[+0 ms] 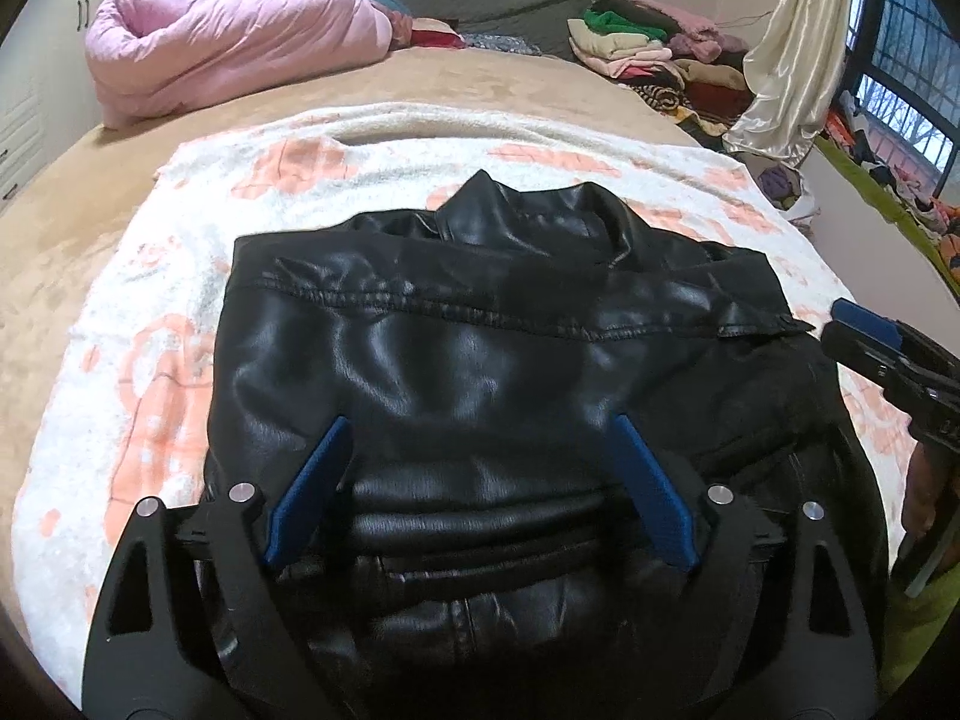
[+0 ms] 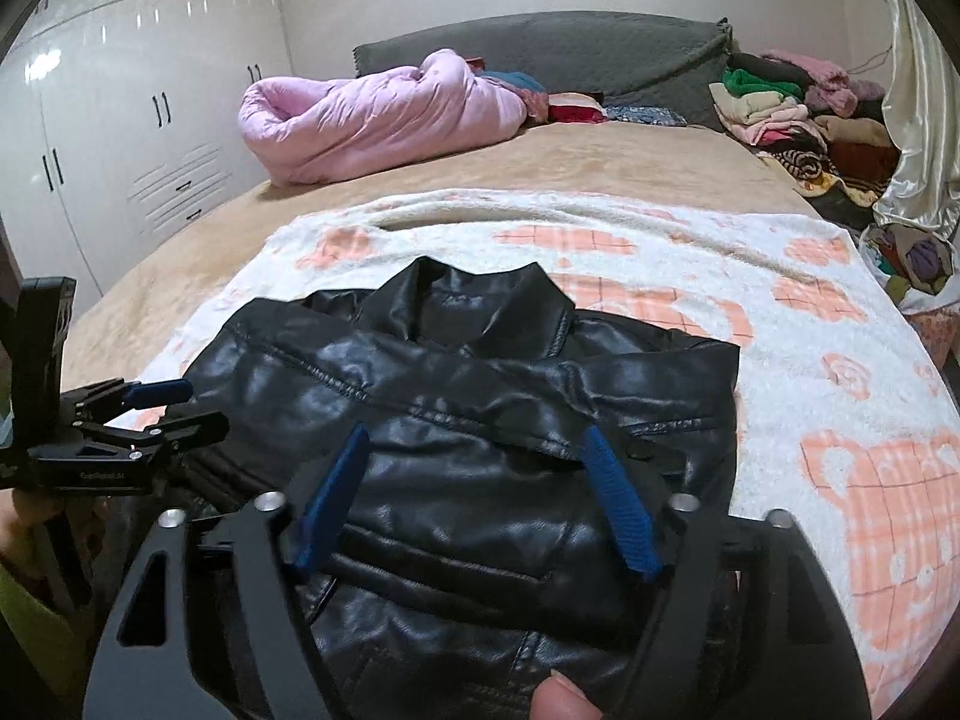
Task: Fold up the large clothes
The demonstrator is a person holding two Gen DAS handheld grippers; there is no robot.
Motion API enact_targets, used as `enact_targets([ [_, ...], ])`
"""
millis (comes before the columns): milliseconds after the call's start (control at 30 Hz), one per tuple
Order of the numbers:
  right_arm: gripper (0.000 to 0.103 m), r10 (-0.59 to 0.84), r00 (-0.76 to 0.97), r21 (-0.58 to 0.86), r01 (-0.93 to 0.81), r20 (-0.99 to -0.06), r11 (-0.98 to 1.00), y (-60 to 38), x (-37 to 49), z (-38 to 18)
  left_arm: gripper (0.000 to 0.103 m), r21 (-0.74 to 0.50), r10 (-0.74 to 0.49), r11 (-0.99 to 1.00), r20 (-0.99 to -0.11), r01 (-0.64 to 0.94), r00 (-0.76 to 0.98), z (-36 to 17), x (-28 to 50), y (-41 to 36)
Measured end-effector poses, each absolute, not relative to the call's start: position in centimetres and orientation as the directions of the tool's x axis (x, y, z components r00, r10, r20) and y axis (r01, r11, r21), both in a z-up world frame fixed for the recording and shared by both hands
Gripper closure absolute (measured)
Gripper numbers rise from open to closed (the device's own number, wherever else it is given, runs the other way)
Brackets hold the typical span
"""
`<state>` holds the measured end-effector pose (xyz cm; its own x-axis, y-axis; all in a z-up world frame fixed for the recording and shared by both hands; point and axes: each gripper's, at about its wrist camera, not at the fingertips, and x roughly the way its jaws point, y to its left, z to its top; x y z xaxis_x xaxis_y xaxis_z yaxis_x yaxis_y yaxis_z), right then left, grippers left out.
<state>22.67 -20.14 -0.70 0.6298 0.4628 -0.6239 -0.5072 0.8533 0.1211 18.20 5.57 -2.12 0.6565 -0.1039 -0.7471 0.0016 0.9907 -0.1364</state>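
Note:
A black leather jacket [image 1: 510,348] lies folded on a white and orange towel [image 1: 150,372] on the bed, collar toward the far side; it also shows in the right wrist view [image 2: 480,420]. My left gripper [image 1: 480,426] is open, its blue pads [image 1: 312,492] spread wide above the jacket's near part, holding nothing. My right gripper [image 2: 477,438] is open over the jacket's right half, empty. The right gripper also shows at the right edge of the left wrist view [image 1: 882,342]. The left gripper shows at the left of the right wrist view [image 2: 156,402].
A rolled pink quilt [image 1: 228,42] lies at the far left of the tan bed [image 1: 48,252]. A pile of folded clothes [image 1: 660,60] sits at the far right, beside a cream curtain [image 1: 786,48]. White wardrobes [image 2: 120,120] stand to the left.

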Motion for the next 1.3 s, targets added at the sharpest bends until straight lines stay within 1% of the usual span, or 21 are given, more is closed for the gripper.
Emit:
enact_targets([
  [33, 0.047, 0.462, 0.623, 0.118, -0.512, -0.632, 0.851, -19.9, 22.5, -0.9, 0.023, -0.147, -0.117, 0.989, -0.747, 0.009, 0.654, -2.3, 18.0, 5.5],
  [67, 0.05, 0.464, 0.612, 0.118, -0.519, -0.64, 0.847, -19.7, 22.3, -1.1, 0.026, -0.151, -0.124, 0.988, -0.751, 0.014, 0.649, -2.5, 17.8, 5.5],
  [133, 0.056, 0.46, 0.597, 0.112, -0.526, -0.657, 0.843, -19.3, 22.1, -1.6, 0.047, -0.145, -0.124, 0.989, -0.764, 0.019, 0.633, -3.2, 17.6, 5.3],
  [200, 0.059, 0.453, 0.583, 0.108, -0.529, -0.675, 0.842, -18.8, 21.8, -2.2, 0.053, -0.134, -0.119, 0.991, -0.777, 0.023, 0.619, -3.9, 17.5, 5.0],
  [367, 0.06, 0.425, 0.559, 0.099, -0.52, -0.712, 0.849, -18.4, 21.4, -3.8, 0.053, -0.106, -0.1, 0.994, -0.793, 0.026, 0.6, -5.2, 17.5, 4.6],
  [467, 0.07, 0.389, 0.543, 0.094, -0.491, -0.745, 0.866, -18.7, 21.8, -5.1, 0.053, -0.092, -0.092, 0.995, -0.795, 0.03, 0.599, -5.9, 17.5, 4.4],
  [500, 0.073, 0.371, 0.518, 0.105, -0.471, -0.77, 0.876, -18.8, 22.2, -5.9, 0.053, -0.096, -0.094, 0.995, -0.794, 0.03, 0.601, -6.0, 17.5, 4.5],
  [600, 0.074, 0.383, 0.474, 0.154, -0.453, -0.793, 0.878, -19.1, 22.9, -7.6, 0.053, -0.105, -0.101, 0.994, -0.788, 0.029, 0.607, -5.8, 17.4, 4.7],
  [733, 0.074, 0.396, 0.475, 0.17, -0.45, -0.786, 0.877, -19.4, 22.7, -7.6, 0.053, -0.097, -0.096, 0.995, -0.786, 0.032, 0.61, -5.3, 17.1, 4.5],
  [867, 0.071, 0.417, 0.495, 0.187, -0.449, -0.762, 0.874, -19.8, 22.0, -6.8, 0.051, -0.119, -0.113, 0.992, -0.783, 0.031, 0.612, -4.9, 16.8, 4.7],
  [967, 0.068, 0.422, 0.519, 0.183, -0.449, -0.744, 0.875, -20.1, 21.3, -5.8, 0.046, -0.122, -0.119, 0.992, -0.776, 0.038, 0.619, -4.3, 16.6, 4.6],
  [1067, 0.062, 0.431, 0.539, 0.184, -0.451, -0.724, 0.873, -20.4, 20.8, -5.2, 0.04, -0.118, -0.119, 0.992, -0.776, 0.042, 0.62, -4.0, 16.4, 4.4],
  [1167, 0.051, 0.424, 0.566, 0.172, -0.444, -0.707, 0.879, -20.7, 20.3, -4.6, 0.035, -0.117, -0.114, 0.992, -0.777, 0.036, 0.619, -3.7, 16.3, 4.4],
  [1200, 0.044, 0.421, 0.574, 0.172, -0.437, -0.703, 0.883, -20.9, 20.2, -4.4, 0.031, -0.122, -0.116, 0.992, -0.776, 0.033, 0.62, -3.5, 16.2, 4.4],
  [1267, 0.043, 0.426, 0.582, 0.18, -0.432, -0.693, 0.884, -21.3, 20.0, -4.2, 0.028, -0.126, -0.116, 0.992, -0.773, 0.028, 0.624, -3.3, 16.1, 4.5],
  [1300, 0.04, 0.431, 0.587, 0.185, -0.433, -0.685, 0.882, -21.6, 19.9, -4.0, 0.025, -0.129, -0.118, 0.991, -0.771, 0.027, 0.625, -3.1, 16.0, 4.6],
])
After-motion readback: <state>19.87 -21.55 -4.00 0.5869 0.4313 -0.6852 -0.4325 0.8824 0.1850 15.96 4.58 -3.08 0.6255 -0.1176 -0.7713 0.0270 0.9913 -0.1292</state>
